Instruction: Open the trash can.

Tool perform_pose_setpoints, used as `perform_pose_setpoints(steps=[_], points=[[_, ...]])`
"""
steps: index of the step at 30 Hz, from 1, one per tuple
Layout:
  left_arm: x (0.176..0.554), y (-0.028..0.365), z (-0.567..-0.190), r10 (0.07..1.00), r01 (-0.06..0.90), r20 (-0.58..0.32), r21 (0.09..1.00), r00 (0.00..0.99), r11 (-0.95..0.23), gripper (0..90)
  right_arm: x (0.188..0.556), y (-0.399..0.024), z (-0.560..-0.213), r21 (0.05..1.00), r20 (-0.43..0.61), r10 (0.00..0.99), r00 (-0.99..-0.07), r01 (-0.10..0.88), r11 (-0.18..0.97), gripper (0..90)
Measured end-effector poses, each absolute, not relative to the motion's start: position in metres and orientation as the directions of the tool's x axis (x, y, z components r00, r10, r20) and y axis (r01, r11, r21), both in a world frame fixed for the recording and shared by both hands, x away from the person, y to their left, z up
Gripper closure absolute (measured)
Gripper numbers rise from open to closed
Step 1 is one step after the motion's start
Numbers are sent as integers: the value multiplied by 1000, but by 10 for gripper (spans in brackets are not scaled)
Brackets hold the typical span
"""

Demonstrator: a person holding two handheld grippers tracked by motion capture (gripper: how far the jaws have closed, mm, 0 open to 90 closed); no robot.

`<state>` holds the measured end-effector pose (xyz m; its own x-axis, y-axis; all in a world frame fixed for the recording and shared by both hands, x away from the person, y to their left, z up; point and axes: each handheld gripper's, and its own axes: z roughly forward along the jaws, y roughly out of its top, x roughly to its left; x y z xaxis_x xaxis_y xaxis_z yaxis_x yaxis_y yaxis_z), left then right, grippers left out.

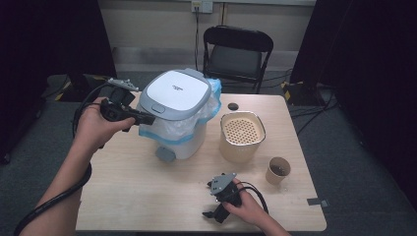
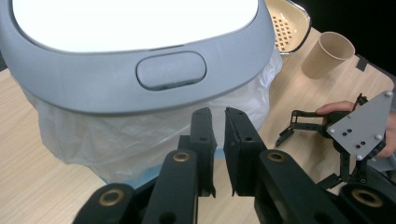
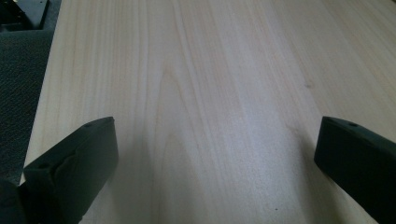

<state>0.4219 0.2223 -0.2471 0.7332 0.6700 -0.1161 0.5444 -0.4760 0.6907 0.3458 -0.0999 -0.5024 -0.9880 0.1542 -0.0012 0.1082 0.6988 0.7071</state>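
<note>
A white bin with a grey-rimmed lid (image 1: 176, 91) and a clear plastic liner (image 1: 172, 129) stands mid-table. My left gripper (image 1: 149, 118) is held at the bin's front left, pointing at it just under the lid's rim. In the left gripper view its jaws stand almost together with nothing between them (image 2: 218, 119), right below the lid's grey push button (image 2: 171, 70) and in front of the liner (image 2: 116, 135). My right gripper (image 1: 207, 200) rests near the table's front edge, jaws wide apart over bare wood (image 3: 217, 135). It also appears in the left gripper view (image 2: 306, 158).
A beige pot with a perforated insert (image 1: 242, 133) stands right of the bin, and a paper cup (image 1: 278, 170) sits right of the pot. A small black disc (image 1: 233, 106) lies behind the pot. A black folding chair (image 1: 238, 51) stands beyond the table's far edge.
</note>
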Motion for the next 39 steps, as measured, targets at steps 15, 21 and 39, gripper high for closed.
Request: perform_pose_setpoints(steps=[15, 21, 39], points=[[438, 215, -241, 689, 565, -136, 694, 712, -447, 898, 346, -100, -502, 706, 1, 155, -988, 110, 699, 0], [445, 215, -242, 701, 575, -150, 701, 698, -422, 900, 346, -100, -502, 706, 1, 155, -988, 110, 699, 0], [461, 208, -243, 712, 566, -140, 717, 688, -406, 900, 346, -100, -502, 706, 0, 155, -988, 110, 699, 0]])
